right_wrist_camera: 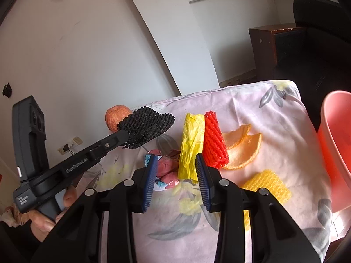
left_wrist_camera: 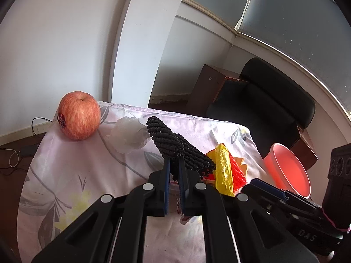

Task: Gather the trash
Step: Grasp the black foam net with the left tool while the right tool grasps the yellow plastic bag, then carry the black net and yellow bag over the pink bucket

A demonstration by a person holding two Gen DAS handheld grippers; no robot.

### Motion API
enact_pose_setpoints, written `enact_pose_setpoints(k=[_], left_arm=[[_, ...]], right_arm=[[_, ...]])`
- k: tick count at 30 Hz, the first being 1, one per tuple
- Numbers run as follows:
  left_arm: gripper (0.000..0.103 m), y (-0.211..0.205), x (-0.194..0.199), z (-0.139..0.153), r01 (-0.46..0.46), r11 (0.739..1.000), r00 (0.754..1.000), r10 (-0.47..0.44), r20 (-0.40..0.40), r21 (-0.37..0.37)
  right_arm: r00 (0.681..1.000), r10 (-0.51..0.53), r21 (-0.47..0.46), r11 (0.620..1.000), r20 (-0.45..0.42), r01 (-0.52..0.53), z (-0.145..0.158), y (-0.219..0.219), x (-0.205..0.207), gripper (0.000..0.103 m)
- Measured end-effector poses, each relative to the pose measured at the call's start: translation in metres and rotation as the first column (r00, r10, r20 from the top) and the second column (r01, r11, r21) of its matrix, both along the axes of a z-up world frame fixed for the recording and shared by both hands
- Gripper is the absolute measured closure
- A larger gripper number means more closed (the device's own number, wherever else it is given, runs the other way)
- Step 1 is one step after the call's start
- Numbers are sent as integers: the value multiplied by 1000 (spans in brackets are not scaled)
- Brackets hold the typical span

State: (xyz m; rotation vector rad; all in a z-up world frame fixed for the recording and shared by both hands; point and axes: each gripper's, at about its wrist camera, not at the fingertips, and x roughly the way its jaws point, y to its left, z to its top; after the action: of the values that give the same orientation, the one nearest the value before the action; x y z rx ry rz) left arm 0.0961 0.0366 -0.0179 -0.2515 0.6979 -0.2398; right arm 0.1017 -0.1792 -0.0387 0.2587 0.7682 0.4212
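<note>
My left gripper (left_wrist_camera: 174,162) is shut on a black foam fruit net (left_wrist_camera: 175,144) and holds it above the cloth-covered table (left_wrist_camera: 87,175); it also shows in the right wrist view (right_wrist_camera: 147,129). My right gripper (right_wrist_camera: 176,166) is open over a crumpled yellow wrapper (right_wrist_camera: 189,146), with a red foam net (right_wrist_camera: 215,140) just to its right. Orange peel pieces (right_wrist_camera: 243,151), a yellow foam net (right_wrist_camera: 267,186) and pink wrappers (right_wrist_camera: 166,168) lie nearby. A pink bin (right_wrist_camera: 335,144) stands at the table's right edge.
An apple (left_wrist_camera: 79,116) and a crumpled clear plastic bag (left_wrist_camera: 129,135) sit at the table's far left. A black chair (left_wrist_camera: 263,109) and brown furniture (left_wrist_camera: 208,87) stand beyond the table. The wall is behind.
</note>
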Motion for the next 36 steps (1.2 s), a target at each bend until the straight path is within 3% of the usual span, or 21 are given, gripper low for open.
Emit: enact_pose_setpoints(k=[8, 9, 10, 13, 23, 36], left_arm=[[97, 9, -7, 2, -3, 1000, 1000, 3, 11, -7], [97, 10, -7, 2, -2, 1000, 1000, 2, 11, -5], [97, 10, -8, 2, -1, 1000, 1000, 1, 12, -4], [97, 9, -8, 4, 5, 1000, 1000, -5, 14, -4], [97, -6, -18, 23, 31, 1000, 997, -31, 68, 2], [97, -63, -28, 46, 138, 990, 984, -141, 110, 27]], right_arm=[[997, -32, -75, 997, -72, 27, -28, 14, 23, 67], [997, -31, -75, 997, -75, 25, -29, 14, 23, 71], [997, -30, -74, 997, -76, 25, -30, 13, 22, 82], [997, -30, -53, 998, -65, 26, -27, 9, 19, 87], [999, -41, 36, 999, 8, 41, 4, -22, -7, 88], [987, -150, 98, 985, 55, 144, 20, -79, -32, 88]])
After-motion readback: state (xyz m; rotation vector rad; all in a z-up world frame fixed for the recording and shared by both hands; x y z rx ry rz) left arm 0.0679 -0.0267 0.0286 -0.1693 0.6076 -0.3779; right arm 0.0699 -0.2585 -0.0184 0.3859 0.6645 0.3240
